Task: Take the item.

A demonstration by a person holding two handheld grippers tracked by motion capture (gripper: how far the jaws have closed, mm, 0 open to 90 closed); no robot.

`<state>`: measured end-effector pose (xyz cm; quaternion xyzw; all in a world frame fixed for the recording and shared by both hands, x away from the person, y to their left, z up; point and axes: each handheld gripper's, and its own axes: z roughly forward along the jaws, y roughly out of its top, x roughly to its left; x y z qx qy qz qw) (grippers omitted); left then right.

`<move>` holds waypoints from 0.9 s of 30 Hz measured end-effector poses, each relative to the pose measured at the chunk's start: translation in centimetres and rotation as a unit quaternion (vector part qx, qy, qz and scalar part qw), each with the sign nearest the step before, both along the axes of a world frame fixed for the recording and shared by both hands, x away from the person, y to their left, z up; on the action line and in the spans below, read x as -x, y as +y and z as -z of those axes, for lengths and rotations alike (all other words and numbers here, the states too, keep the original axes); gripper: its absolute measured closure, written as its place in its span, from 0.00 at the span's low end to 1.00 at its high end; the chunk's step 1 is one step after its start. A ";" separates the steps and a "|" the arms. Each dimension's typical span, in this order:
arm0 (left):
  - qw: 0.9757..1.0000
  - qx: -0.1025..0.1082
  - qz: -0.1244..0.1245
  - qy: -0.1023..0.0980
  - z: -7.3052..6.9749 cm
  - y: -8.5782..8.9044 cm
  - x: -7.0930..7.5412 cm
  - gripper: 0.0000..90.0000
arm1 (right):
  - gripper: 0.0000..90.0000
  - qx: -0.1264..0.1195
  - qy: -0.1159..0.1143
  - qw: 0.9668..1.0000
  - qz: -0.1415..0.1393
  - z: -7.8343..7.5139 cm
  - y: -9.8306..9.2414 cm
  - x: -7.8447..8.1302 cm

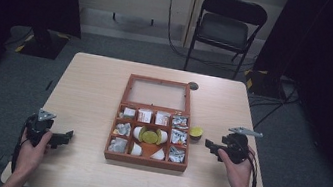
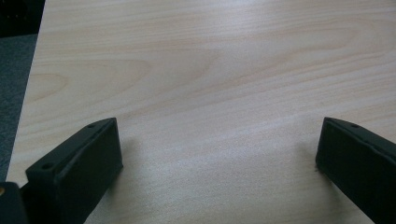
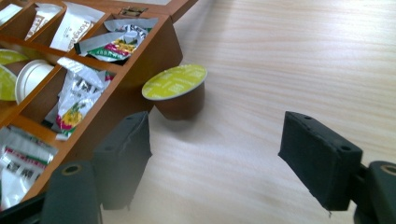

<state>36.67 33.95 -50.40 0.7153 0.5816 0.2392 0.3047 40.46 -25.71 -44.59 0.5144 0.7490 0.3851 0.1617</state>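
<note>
A wooden compartment box [image 1: 145,160] lies open mid-table, holding tea sachets, white cups and a green-lidded pod. Another coffee pod [image 1: 196,131] with a yellow-green lid rests on the table against the box's right wall. In the right gripper view this pod [image 3: 176,88] leans tilted by the box wall [image 3: 159,51], just beyond the jaws. My right gripper [image 1: 210,146] [image 3: 217,126] stands open with only bare table between its jaws. Near the table's left front, my left gripper [image 1: 65,137] [image 2: 217,135] is open over bare wood.
The box's glass-paned lid [image 1: 157,93] lies flat behind it. A small dark disc [image 1: 193,85] sits near the table's far edge. A folding chair [image 1: 228,27] stands beyond the table, and dark curtains hang on both sides.
</note>
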 end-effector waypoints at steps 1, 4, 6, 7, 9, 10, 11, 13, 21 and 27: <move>1.000 0.000 0.000 0.000 0.0 0.0 0.0 0.00 | 0.25 0.003 -0.002 1.000 0.003 -0.1 -0.2 0.2; 1.000 0.000 0.000 0.000 0.0 0.0 0.0 0.00 | 0.23 0.003 -0.001 1.000 0.006 0.0 -0.9 0.8; 1.000 0.000 0.000 0.000 0.0 0.0 0.0 0.00 | 0.19 0.006 0.001 1.000 0.018 0.3 -1.4 1.2; 1.000 0.000 0.000 0.000 0.0 0.0 0.0 0.00 | 0.19 0.006 0.001 1.000 0.018 0.3 -1.4 1.2; 1.000 0.000 0.000 0.000 0.0 0.0 0.0 0.00 | 0.19 0.004 0.003 1.000 0.023 0.8 -2.0 1.7; 1.000 0.000 0.000 0.000 0.0 0.0 0.0 0.00 | 0.18 0.007 0.004 1.000 0.028 1.0 -2.2 1.9; 1.000 0.000 0.000 0.000 0.0 0.0 0.0 0.00 | 0.18 0.012 0.005 0.999 0.033 1.1 -2.4 2.1; 1.000 0.000 0.000 0.000 0.0 0.0 0.0 0.00 | 0.18 0.021 0.009 0.999 0.038 1.4 -2.9 2.5; 1.000 -0.001 0.001 0.000 0.0 0.0 -0.1 0.00 | 0.18 0.047 0.014 0.997 0.055 2.8 -3.7 3.3; 1.000 -0.001 0.002 0.000 0.0 0.0 -0.1 0.00 | 0.17 0.092 0.028 0.993 0.072 4.5 -4.2 3.4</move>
